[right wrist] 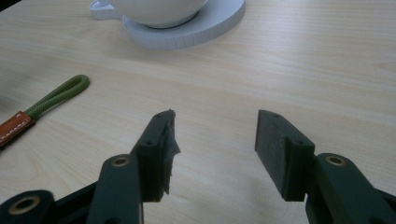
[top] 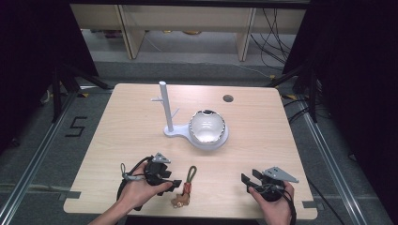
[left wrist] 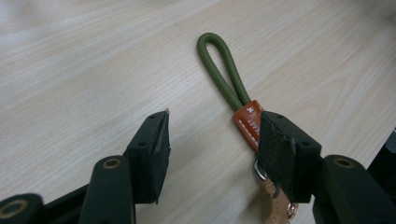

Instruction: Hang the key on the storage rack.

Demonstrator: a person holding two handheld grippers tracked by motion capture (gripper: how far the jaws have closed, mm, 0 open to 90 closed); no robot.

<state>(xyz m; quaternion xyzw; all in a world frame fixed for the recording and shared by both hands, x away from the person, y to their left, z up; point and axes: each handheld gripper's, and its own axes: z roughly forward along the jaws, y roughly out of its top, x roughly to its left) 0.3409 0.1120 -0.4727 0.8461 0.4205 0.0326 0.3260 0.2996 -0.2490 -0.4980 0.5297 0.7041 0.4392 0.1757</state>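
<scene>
A key strap lies near the table's front edge: a green cord loop, an orange leather tab and a metal clasp at the near end. My left gripper is just left of it, low over the wood and open. In the left gripper view one jaw overlaps the orange tab and the other stands apart on bare wood, with nothing pressed between the pads. My right gripper rests open at the front right, nothing between its jaws. From there the green loop lies off to the left.
A white stand with short side pegs rises at mid-table, joined to a round white base carrying a shiny bowl. A small round hole is in the table's far side. The front edge is close under both hands.
</scene>
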